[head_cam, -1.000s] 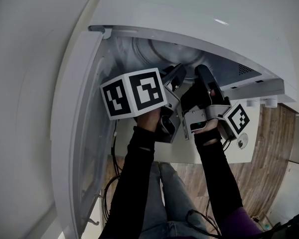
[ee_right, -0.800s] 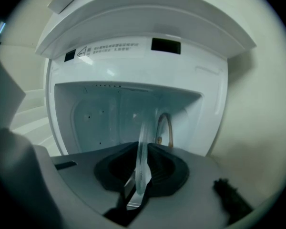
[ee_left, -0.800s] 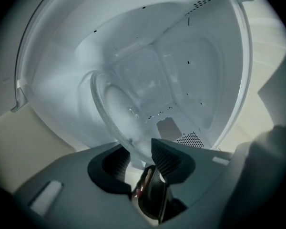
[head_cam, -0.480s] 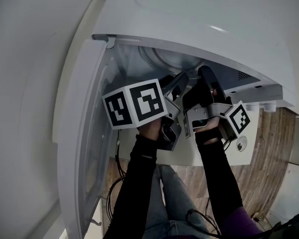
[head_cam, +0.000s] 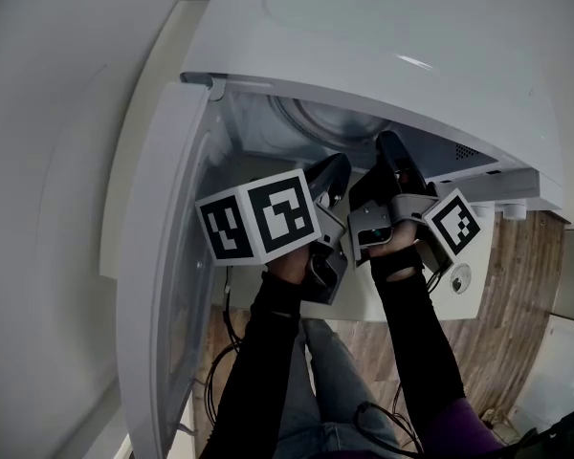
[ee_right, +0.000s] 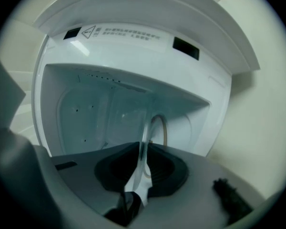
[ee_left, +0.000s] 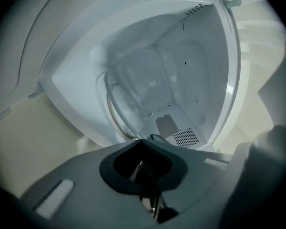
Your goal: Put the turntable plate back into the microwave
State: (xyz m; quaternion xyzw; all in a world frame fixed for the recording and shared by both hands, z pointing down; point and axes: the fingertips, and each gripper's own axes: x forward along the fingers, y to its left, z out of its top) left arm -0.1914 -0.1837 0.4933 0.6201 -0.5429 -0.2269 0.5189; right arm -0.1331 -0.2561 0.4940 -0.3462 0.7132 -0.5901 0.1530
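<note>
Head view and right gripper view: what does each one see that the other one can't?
Only the head view shows the person's black sleeves, the left tool, the open door and the wooden floor. Only the right gripper view shows the right tool's jaws, just closing further, pinching the glass plate's rim, and the warning label. Both show the microwave's white inside.

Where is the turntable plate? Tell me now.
Right gripper view, centre: the turntable plate stands on edge, clamped in the right gripper, at the mouth of the open microwave.
</note>
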